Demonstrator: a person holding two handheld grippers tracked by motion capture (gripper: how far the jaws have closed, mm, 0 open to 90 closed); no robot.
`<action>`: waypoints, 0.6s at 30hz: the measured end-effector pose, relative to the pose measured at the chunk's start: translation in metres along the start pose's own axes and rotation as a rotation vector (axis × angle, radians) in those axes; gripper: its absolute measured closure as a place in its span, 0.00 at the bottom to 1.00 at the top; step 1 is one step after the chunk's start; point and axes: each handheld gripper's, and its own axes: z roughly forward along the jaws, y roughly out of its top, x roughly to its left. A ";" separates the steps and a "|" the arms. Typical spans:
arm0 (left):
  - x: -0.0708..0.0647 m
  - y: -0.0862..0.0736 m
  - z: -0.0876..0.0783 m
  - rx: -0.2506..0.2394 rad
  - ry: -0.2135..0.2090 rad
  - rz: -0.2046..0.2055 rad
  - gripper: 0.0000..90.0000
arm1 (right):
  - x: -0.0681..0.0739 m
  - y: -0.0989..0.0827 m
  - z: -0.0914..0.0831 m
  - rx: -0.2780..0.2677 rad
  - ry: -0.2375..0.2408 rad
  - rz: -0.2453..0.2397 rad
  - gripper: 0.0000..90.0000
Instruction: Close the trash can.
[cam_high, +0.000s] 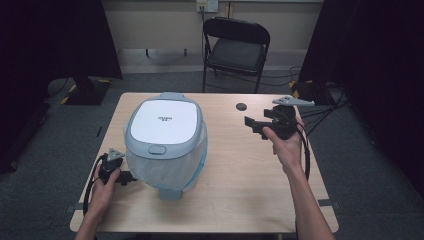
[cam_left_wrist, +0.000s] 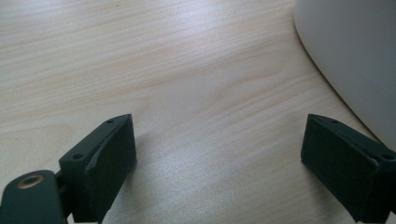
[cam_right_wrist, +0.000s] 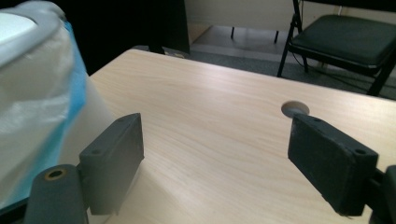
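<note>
Leftmost, left gripper (cam_high: 128, 177) low on the desk (cam_high: 240, 200), just beside the near left flank of the bin (cam_high: 165, 140). Jaws wide apart with nothing between them, only bare wood in the left gripper view (cam_left_wrist: 219, 163), the bin's pale wall (cam_left_wrist: 355, 56) close by the right-hand jaw. Probably parked there to steady or catch the bin's side.

Midway, bin standing left of the desk's middle, white lid (cam_high: 164, 121) shut on top, thin bag (cam_high: 170, 170) folded out over the rim and hanging down the sides. Likely placed near the front for easy reach from both hands. Narrow strip of desk to its left and behind; near edge not far off.

Rightward, right gripper (cam_high: 252, 125) held above the desk, well apart from the bin, pointing toward it. Jaws spread wide and empty, seen also in the right gripper view (cam_right_wrist: 215, 163), bag-covered side (cam_right_wrist: 32, 93) at left. Plenty of bare desk between, so room for a level approach. Small round hole (cam_high: 241, 106) near the far edge; chair (cam_high: 235, 50) beyond the desk, out of the way.
</note>
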 end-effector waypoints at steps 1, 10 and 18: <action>0.000 0.000 0.000 0.000 0.000 0.000 0.11 | -0.002 -0.003 0.001 0.004 -0.001 0.004 0.20; 0.000 0.000 0.000 0.000 0.001 -0.002 0.11 | -0.021 -0.040 0.005 0.070 -0.045 0.056 0.20; 0.000 0.000 0.000 -0.001 -0.001 -0.006 0.11 | -0.043 -0.087 0.010 0.151 -0.097 0.111 0.20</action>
